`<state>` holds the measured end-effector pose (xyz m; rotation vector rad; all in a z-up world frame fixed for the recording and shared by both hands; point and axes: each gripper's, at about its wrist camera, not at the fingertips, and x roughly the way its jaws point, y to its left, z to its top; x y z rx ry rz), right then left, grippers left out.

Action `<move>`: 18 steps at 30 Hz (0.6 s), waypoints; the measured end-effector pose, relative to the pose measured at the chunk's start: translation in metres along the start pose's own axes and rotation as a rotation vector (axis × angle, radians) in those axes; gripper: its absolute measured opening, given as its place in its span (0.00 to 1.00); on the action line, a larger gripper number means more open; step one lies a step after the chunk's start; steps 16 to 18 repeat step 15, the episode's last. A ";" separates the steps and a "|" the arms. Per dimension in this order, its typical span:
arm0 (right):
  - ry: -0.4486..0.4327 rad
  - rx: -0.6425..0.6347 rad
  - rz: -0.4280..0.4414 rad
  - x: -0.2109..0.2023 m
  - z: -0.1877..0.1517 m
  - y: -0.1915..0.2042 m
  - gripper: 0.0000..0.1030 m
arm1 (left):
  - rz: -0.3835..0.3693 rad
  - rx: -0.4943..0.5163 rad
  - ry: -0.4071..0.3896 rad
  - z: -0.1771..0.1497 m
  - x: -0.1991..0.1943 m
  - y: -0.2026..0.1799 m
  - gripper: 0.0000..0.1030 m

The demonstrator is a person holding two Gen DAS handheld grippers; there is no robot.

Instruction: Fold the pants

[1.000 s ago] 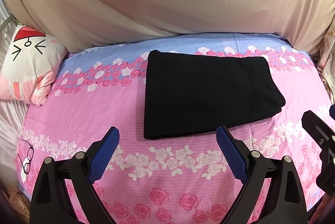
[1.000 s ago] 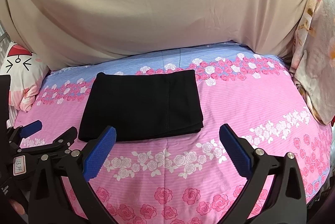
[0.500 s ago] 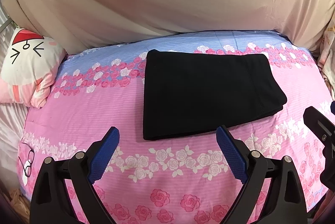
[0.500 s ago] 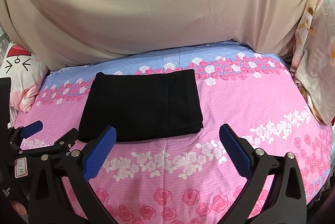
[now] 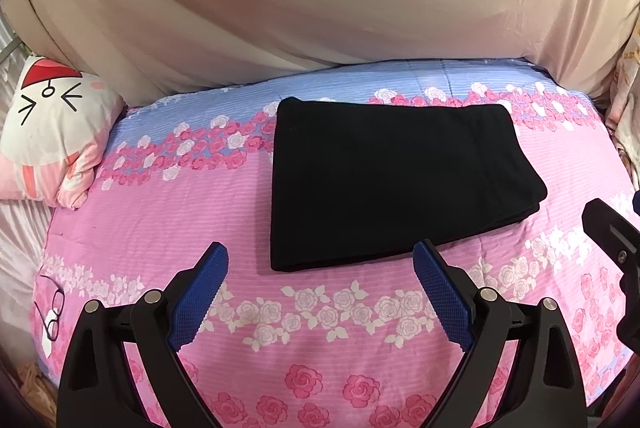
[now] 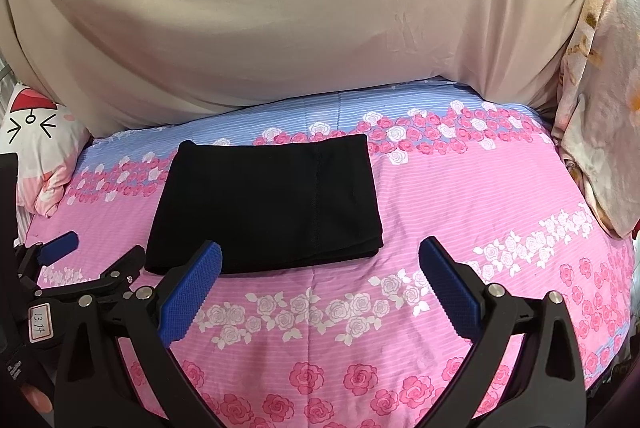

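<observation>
Both of your grippers hang above the bed with nothing in them. Your left gripper [image 5: 320, 288], a black frame with blue ribbed pads [image 5: 198, 298], sits at the bottom of the left wrist frame with its fingers spread wide apart. Your right gripper [image 6: 320, 284], built the same, fills the bottom of the right wrist frame, also spread wide and clear of the cloth.

Your black fabric pants [image 5: 396, 180], folded into a flat, roughly rectangular stack, lie in the centre of the left wrist frame, just beyond the fingertips. In the right wrist frame they sit centre-left [image 6: 268, 200], and the tip of that gripper's left pad overlaps their near edge in the picture; whether it touches them, you cannot tell from this angle. Layered edges show at the stack's lower right corner.

Under them spreads the pink and blue striped bedsheet printed with roses [image 5: 160, 212]. A wide beige cloth [image 5: 320, 0] fills the upper half of both frames. At the left edge rests a white and pink cartoon-face pillow [image 5: 52, 132], and at the right edge of the right wrist frame a pale floral fabric [image 6: 596, 100] hangs down. A drawing of spectacles [image 5: 52, 316] shows at the lower left of the left wrist frame.
</observation>
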<state>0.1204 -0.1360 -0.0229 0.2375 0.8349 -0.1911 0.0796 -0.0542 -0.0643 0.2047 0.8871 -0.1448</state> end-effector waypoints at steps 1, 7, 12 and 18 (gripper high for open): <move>0.000 0.002 -0.002 0.000 0.001 0.000 0.95 | 0.017 -0.001 -0.006 0.000 0.000 0.000 0.89; 0.002 0.009 -0.006 -0.001 -0.001 -0.002 0.95 | 0.035 -0.008 -0.023 -0.002 -0.002 0.001 0.89; 0.001 0.011 -0.007 0.000 -0.001 -0.003 0.95 | -0.026 -0.001 0.032 -0.003 0.003 -0.002 0.89; 0.000 0.011 -0.009 0.000 -0.001 -0.004 0.95 | -0.043 0.016 0.033 -0.004 0.003 -0.006 0.89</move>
